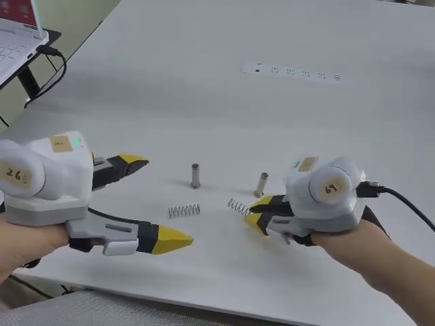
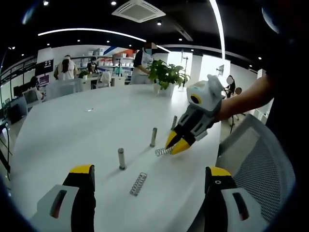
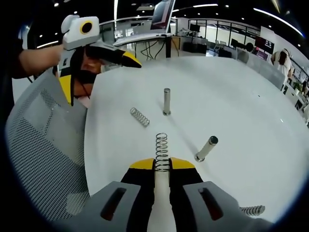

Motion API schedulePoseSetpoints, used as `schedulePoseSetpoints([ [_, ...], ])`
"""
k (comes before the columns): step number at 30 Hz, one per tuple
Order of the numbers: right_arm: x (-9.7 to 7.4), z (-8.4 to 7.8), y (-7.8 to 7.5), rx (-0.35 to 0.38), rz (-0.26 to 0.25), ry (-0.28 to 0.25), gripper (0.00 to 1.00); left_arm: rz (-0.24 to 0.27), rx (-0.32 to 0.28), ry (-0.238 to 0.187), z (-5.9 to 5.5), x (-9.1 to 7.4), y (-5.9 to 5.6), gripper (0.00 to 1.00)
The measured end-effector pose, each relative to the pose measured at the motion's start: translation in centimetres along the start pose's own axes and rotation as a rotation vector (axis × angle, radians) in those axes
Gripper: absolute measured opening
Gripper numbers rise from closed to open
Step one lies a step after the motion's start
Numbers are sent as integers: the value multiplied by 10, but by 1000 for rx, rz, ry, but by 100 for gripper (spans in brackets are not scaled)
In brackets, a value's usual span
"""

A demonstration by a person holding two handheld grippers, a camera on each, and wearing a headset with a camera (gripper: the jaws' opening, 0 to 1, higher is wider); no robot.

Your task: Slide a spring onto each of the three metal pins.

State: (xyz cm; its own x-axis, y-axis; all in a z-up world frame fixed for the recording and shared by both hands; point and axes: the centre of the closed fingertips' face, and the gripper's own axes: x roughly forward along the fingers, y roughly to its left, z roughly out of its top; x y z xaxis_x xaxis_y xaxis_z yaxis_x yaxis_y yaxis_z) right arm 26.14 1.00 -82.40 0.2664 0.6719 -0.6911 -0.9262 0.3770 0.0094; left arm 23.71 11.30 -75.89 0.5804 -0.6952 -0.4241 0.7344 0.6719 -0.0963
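Observation:
On the white table (image 1: 204, 102) one metal pin (image 1: 196, 175) stands upright, and a second pin (image 1: 262, 183) stands a little to its right and looks slightly tilted. The left gripper view shows three pins in a row (image 2: 121, 158), (image 2: 153, 137), (image 2: 174, 122). My right gripper (image 1: 257, 212) is shut on one end of a spring (image 1: 238, 206), low over the table; the spring (image 3: 161, 147) sticks out ahead of the jaws. A loose spring (image 1: 184, 210) lies between the grippers. My left gripper (image 1: 153, 199) hovers wide open at the left, holding nothing.
Another loose spring (image 3: 252, 210) lies beside my right gripper. A white power strip (image 1: 292, 71) sits far back on the table. A laptop (image 1: 17, 30) with a cable is on a stand at top left. A mesh chair (image 2: 260, 159) is at the table's near edge.

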Motion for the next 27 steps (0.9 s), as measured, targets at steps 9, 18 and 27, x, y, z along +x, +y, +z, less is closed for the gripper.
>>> schedulePoseSetpoints([
  [9, -23, 1, -3, -18, -6, -18, 7, -20, 35, -25, 15, 6, -9, 88],
  [18, -36, -2, -5, -32, -9, -25, 7, -39, 55, -35, 22, 13, -14, 82],
  [27, -39, -10, 3, -93, 23, -8, 7, -163, 83, -12, 20, 35, -42, 66],
])
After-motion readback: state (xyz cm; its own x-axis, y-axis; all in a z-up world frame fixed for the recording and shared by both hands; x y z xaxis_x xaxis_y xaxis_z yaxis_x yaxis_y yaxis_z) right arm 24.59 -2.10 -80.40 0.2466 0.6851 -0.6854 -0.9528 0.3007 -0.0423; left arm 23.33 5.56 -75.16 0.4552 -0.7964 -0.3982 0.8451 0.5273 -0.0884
